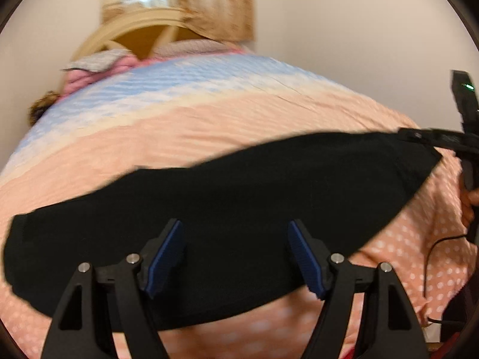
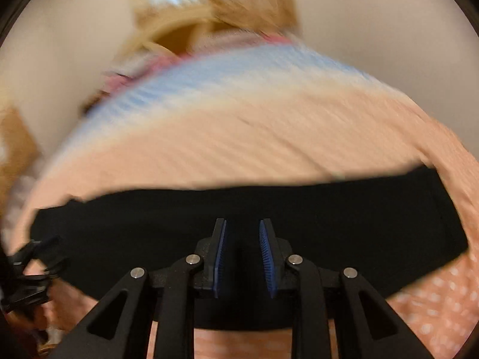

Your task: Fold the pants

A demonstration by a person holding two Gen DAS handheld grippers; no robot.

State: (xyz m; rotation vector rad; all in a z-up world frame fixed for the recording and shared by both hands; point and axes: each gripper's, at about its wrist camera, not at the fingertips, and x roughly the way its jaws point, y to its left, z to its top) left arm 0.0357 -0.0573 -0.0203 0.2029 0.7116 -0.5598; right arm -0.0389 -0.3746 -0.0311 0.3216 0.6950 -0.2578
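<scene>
Black pants [image 1: 239, 203] lie flat across the near part of a bed, folded lengthwise into a long band; they also show in the right wrist view [image 2: 239, 209]. My left gripper [image 1: 236, 236] is wide open and empty just above the pants' near edge. My right gripper [image 2: 243, 233] has a narrow gap between its blue pads and holds nothing. In the left wrist view the right gripper [image 1: 419, 136] shows at the pants' right end. In the right wrist view the left gripper [image 2: 36, 257] shows blurred at the left end.
The bed cover [image 1: 209, 125] is peach with a blue band farther back and white dots near the front edge. Pink bedding [image 1: 89, 74] and a wooden headboard [image 1: 134, 33] stand at the far end. A black cable [image 1: 434, 257] hangs at the right.
</scene>
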